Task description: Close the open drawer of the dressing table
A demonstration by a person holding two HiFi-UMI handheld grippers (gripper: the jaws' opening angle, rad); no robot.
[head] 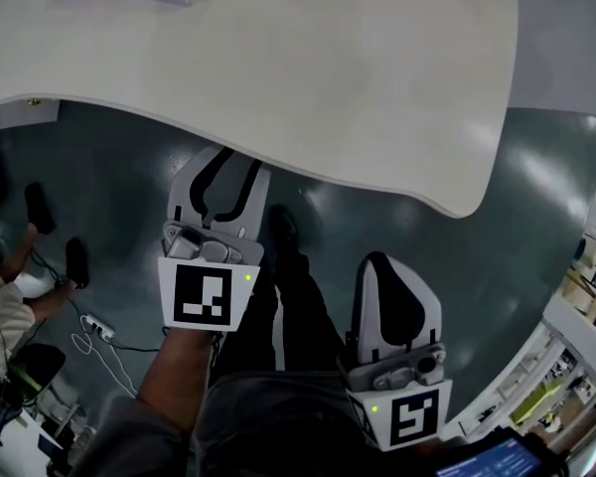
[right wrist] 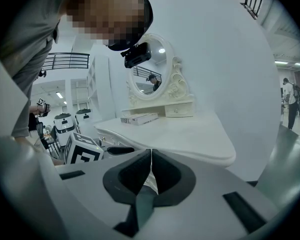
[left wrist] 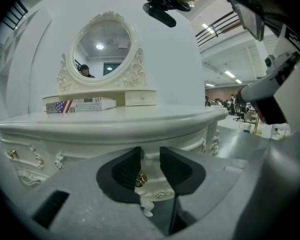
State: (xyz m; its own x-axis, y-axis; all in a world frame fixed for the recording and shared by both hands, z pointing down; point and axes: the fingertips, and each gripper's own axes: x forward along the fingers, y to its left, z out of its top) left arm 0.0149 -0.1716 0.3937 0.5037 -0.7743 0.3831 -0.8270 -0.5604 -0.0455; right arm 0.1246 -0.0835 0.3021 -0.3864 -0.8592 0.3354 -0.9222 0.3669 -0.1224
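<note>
A flag-printed box [left wrist: 80,104] lies far left on the dressing table [left wrist: 115,121]. The left claw [left wrist: 150,159] is spread apart at the table's near edge. The gold knob [left wrist: 140,178] of the drawer front [left wrist: 153,190] shows between its jaws. The right claw [right wrist: 151,166], pressed together and empty, hangs nearer, to the right.

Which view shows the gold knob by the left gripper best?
Left gripper view: the gold knob shows between the open jaws of the left gripper. Head view: the tabletop hides it. Right gripper view: not visible.
</note>
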